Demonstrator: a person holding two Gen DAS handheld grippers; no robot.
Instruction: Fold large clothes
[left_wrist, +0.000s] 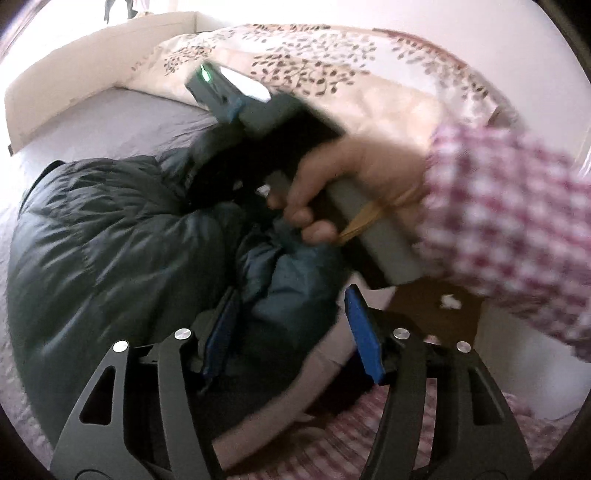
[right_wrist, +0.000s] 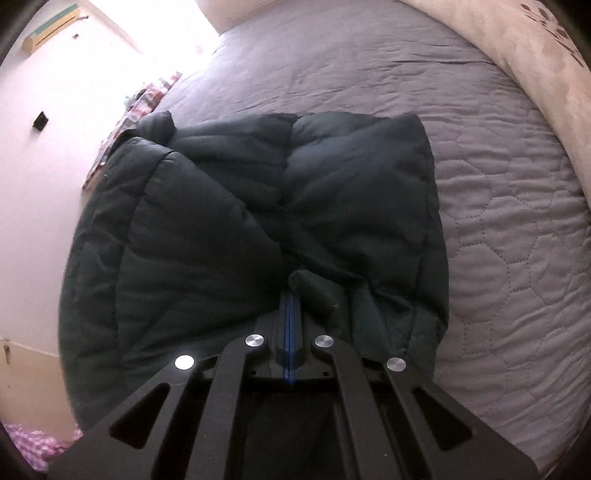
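While left tongs (left_wrist: 291, 332) gape over the jacket (right_wrist: 258, 221), right tongs (right_wrist: 291, 295) angle down, closed.

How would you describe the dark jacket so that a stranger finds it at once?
Look at the grey quilted bedspread. On it lies the puffy jacket, folded into a thick bundle. It is the only dark green, shiny padded thing there, unlike the pale leaf-patterned pillow.

Left claw (left_wrist: 291, 332) agape, right claw (right_wrist: 291, 295) pinched closed

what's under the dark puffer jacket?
Grey quilted bedspread shows around the dark puffer jacket; right gripper pinches its edge. Anything beneath the folds is covered.
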